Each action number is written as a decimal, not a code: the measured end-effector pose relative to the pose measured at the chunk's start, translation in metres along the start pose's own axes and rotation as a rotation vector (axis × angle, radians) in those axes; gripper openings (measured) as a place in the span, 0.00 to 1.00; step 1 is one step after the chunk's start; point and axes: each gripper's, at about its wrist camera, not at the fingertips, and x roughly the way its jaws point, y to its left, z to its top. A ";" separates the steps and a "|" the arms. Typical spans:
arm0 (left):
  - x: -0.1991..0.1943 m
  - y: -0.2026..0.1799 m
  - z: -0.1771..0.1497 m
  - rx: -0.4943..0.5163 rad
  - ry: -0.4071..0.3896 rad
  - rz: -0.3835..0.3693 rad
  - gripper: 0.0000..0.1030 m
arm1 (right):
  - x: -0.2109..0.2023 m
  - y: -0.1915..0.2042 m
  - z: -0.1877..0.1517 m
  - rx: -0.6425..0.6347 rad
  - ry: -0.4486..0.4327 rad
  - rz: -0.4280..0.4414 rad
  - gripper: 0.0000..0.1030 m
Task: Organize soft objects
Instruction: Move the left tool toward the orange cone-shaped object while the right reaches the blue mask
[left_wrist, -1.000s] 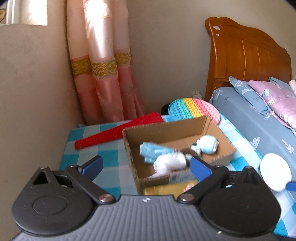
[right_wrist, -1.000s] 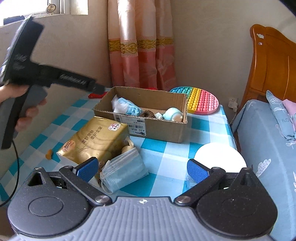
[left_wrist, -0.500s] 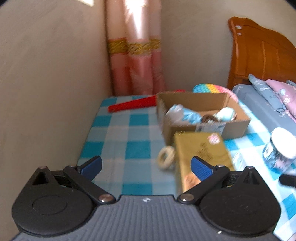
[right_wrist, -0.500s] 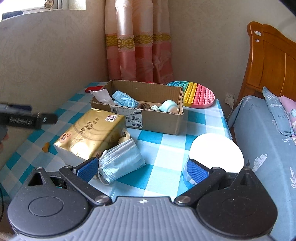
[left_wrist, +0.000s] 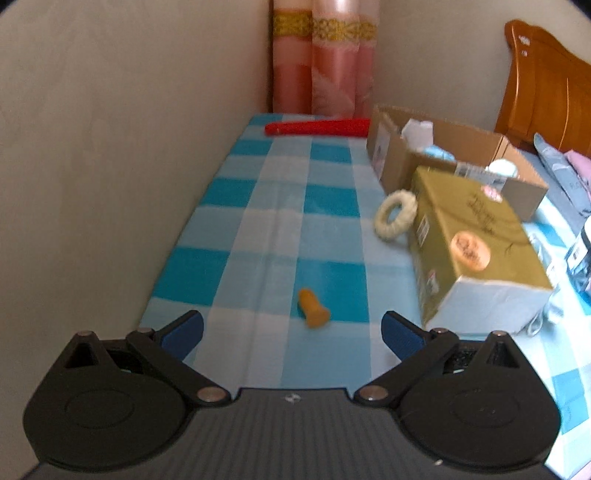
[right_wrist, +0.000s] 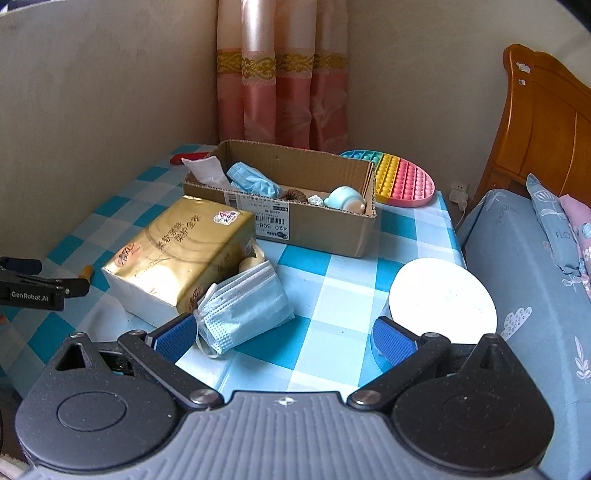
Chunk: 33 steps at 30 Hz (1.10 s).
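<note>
Home bedroom: wooden headboard (right_wrist: 546, 122), pillows (right_wrist: 550, 218), curtain (right_wrist: 280, 74)

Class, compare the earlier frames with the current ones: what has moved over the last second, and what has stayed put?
The left gripper has pulled back from over the cardboard box and dropped low over the checked table, now facing the small orange piece. Both grippers stay open and empty; the right gripper has barely shifted. The box, gold tissue pack and face mask have not moved.

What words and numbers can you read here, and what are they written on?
"GenRobot.AI": on the left gripper, seen from the right wrist view.
"420 BOB", upside down: on the label of the cardboard box; its smaller print and barcode are unreadable.
Gold tissue pack: Chinese characters and a round sticker, too small to read surely.
</note>
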 end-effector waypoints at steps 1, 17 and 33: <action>0.002 0.000 -0.001 0.002 0.008 0.002 0.99 | 0.001 0.001 0.000 -0.002 0.004 0.000 1.00; 0.015 0.003 -0.009 0.011 0.029 0.009 1.00 | 0.038 0.026 0.005 -0.342 0.073 0.081 1.00; 0.012 0.003 -0.013 0.011 0.002 0.007 1.00 | 0.094 0.021 0.027 -0.525 0.186 0.307 1.00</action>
